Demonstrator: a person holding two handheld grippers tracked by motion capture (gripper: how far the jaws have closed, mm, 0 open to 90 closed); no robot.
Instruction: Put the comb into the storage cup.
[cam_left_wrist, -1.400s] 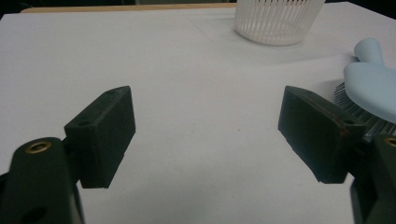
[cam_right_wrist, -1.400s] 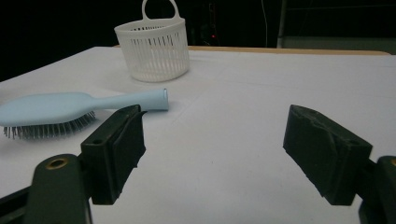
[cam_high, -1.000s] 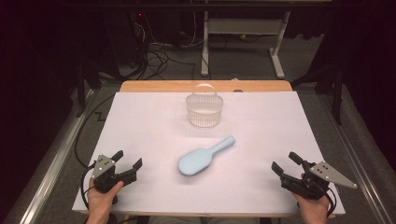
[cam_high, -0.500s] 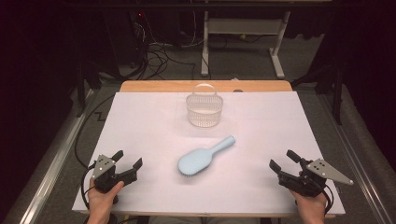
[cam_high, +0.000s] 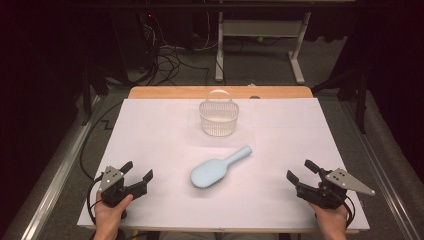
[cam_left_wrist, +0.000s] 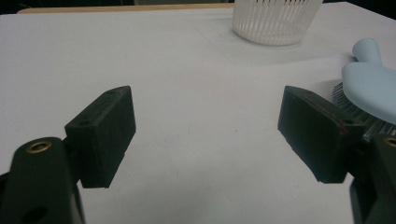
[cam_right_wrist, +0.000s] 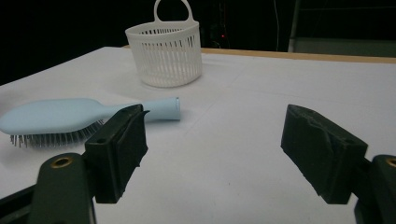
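A: While nothing is gripped yet, what is seen on the white-covered bench?

B: The left tongs are held wide open and empty at the near left. The pale blue plastic hairbrush is laid bristles down at mid-bench, the white slatted plastic basket well behind it. The right tongs are likewise spread, empty.

A: The step?

B: The approach, it is judged; next, the handle must be straddled.

Right gripper slightly farther left, forward.
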